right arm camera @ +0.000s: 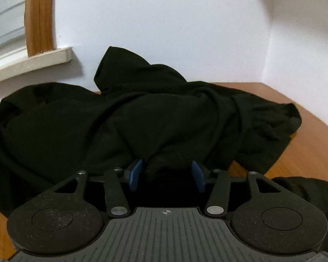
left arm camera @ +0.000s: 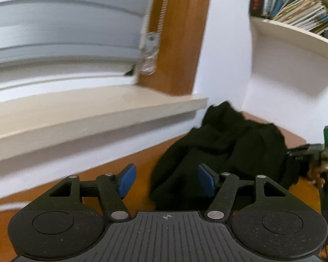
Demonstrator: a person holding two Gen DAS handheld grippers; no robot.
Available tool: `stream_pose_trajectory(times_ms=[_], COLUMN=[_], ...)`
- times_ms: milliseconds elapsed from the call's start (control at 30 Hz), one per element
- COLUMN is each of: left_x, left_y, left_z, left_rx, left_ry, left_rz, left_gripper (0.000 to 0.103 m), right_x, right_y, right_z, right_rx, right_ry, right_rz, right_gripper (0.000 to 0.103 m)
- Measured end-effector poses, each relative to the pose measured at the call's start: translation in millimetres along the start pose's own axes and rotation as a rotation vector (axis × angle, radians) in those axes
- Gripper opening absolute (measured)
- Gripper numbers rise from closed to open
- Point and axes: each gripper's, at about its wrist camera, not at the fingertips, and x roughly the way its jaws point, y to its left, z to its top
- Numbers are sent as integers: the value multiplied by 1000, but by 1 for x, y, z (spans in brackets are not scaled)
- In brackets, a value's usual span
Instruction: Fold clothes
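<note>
A black garment [left arm camera: 225, 144] lies crumpled on the wooden table [left arm camera: 142, 163] against the white wall. My left gripper [left arm camera: 167, 181] is open just short of the garment's near left edge, and its blue pads [left arm camera: 126, 180] touch no cloth. In the right wrist view the same garment [right arm camera: 164, 113] fills the middle, with one corner peaked up against the wall. My right gripper [right arm camera: 166, 175] sits low at its near edge with a fold of black cloth bunched between the blue pads [right arm camera: 135, 175]. The jaws stand apart and do not pinch the cloth.
A pale window sill [left arm camera: 94, 113] juts out over the table at the left, under grey blinds and a wooden frame [left arm camera: 179, 35]. A shelf of books [left arm camera: 301, 15] hangs at the upper right. A hand [left arm camera: 317, 174] holds the other device at the right edge. Bare wood [right arm camera: 306, 152] shows at the right.
</note>
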Motion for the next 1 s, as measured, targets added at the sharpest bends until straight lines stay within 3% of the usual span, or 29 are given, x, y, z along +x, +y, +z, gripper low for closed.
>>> stream_pose_trajectory(times_ms=[233, 367, 467, 600, 800, 1000], left_x=[-27, -25, -24, -26, -27, -32], left_y=[2, -9, -18, -25, -28, -31], left_z=[-17, -22, -26, -31, -32, -31], left_rx=[-28, -14, 6, 19, 32, 39], left_ry=[30, 56, 64, 64, 72, 54], left_rz=[-18, -55, -51, -51, -82, -124], left_gripper=[68, 57, 57, 67, 70, 76], right_x=[1, -1, -2, -4, -12, -60], right_y=[-3, -2, 1, 4, -4, -19], right_z=[-1, -2, -3, -5, -6, -7], right_rx=[49, 46, 33, 16, 40, -14], right_ry=[1, -7, -14, -26, -34, -15], right_rz=[15, 5, -8, -26, 6, 88], right_gripper=[51, 51, 51, 51, 52, 53])
